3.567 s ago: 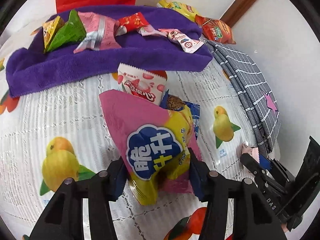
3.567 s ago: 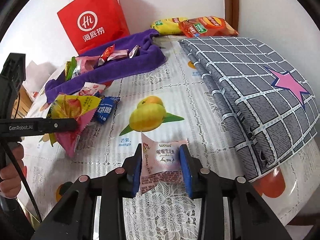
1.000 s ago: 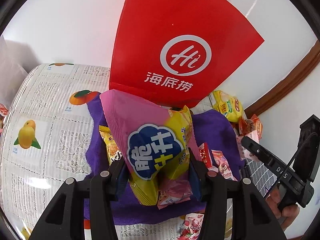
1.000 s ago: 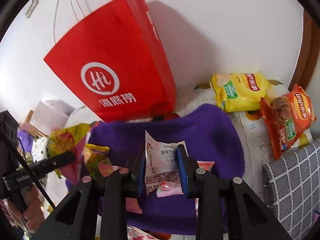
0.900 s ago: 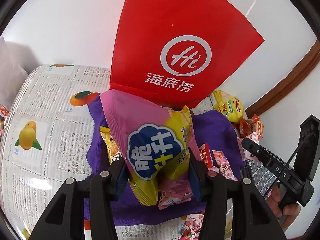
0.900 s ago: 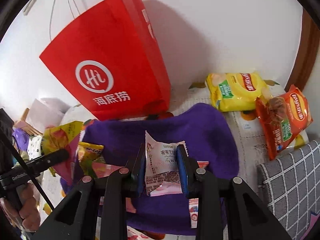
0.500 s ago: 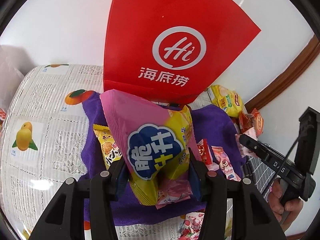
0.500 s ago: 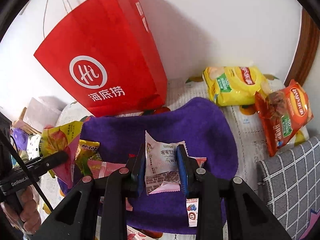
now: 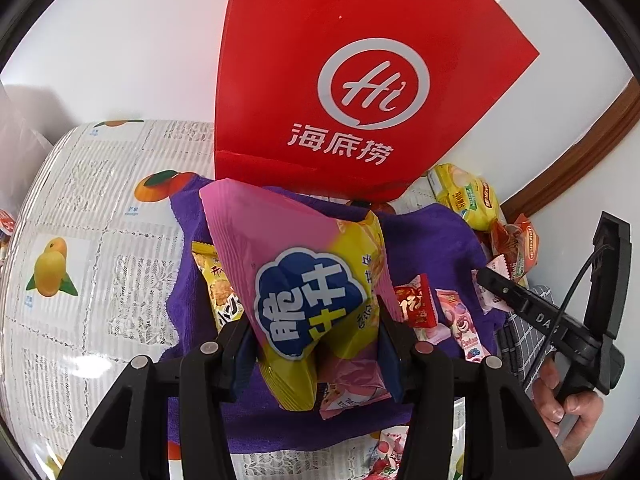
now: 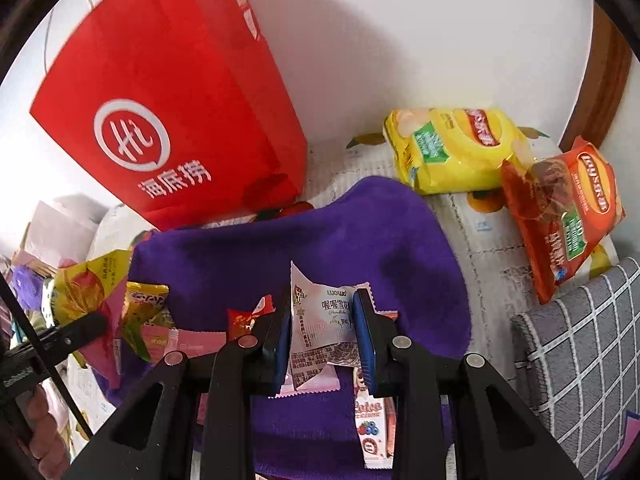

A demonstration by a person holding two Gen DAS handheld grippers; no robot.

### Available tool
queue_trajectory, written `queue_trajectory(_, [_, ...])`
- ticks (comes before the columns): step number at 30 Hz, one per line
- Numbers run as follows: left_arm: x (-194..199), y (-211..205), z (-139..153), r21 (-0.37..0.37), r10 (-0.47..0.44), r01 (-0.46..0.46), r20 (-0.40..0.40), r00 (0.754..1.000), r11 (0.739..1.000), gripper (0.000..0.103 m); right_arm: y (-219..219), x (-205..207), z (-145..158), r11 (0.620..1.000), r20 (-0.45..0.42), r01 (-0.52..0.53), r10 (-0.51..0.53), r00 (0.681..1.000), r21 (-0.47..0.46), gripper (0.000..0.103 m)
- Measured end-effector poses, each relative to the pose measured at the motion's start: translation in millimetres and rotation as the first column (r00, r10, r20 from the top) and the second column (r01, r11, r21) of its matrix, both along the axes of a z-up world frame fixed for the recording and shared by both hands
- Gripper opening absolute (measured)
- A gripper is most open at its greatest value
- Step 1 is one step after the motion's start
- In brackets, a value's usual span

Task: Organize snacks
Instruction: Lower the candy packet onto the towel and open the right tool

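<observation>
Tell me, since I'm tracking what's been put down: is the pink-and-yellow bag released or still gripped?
Still gripped. The left gripper pads press both sides of the pink-and-yellow bag, holding it above the purple towel.

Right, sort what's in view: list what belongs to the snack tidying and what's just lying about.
Part of the job:
pink and yellow bag in left gripper
white packet in right gripper
purple towel
small sweets

Lying about:
red paper bag
grey checked cloth

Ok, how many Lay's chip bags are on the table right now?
2. The yellow Lay's bag lies by the wall, right of the red paper bag; the orange Lay's bag sits beside it, nearer the grey checked cloth. Others may be hidden.
</observation>
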State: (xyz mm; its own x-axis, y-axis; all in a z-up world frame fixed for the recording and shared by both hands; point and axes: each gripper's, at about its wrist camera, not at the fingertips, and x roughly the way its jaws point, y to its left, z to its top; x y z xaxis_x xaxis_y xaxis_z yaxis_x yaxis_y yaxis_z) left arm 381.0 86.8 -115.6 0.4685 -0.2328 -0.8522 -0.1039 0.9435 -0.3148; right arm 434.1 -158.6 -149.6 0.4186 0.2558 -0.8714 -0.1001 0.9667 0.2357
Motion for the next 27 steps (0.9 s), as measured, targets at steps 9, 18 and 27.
queue_trajectory(9, [1, 6, -2, -0.026, 0.031, -0.032, -0.012, 0.999, 0.999, 0.049, 16, 4, -22, 1.0, -0.048, -0.029, 0.029, 0.998, -0.005, 0.029])
queue_trajectory(18, [4, -8, -13, -0.104, -0.001, -0.004, -0.044, 0.999, 0.995, 0.049, 22, -7, 1, 0.996, 0.024, -0.059, 0.06, 0.998, -0.061, 0.052])
queue_trajectory(27, [6, -24, -16, -0.07, -0.037, 0.032, -0.066, 0.997, 0.997, 0.05, 24, -21, 28, 0.99, 0.129, -0.069, 0.084, 0.988, -0.121, 0.052])
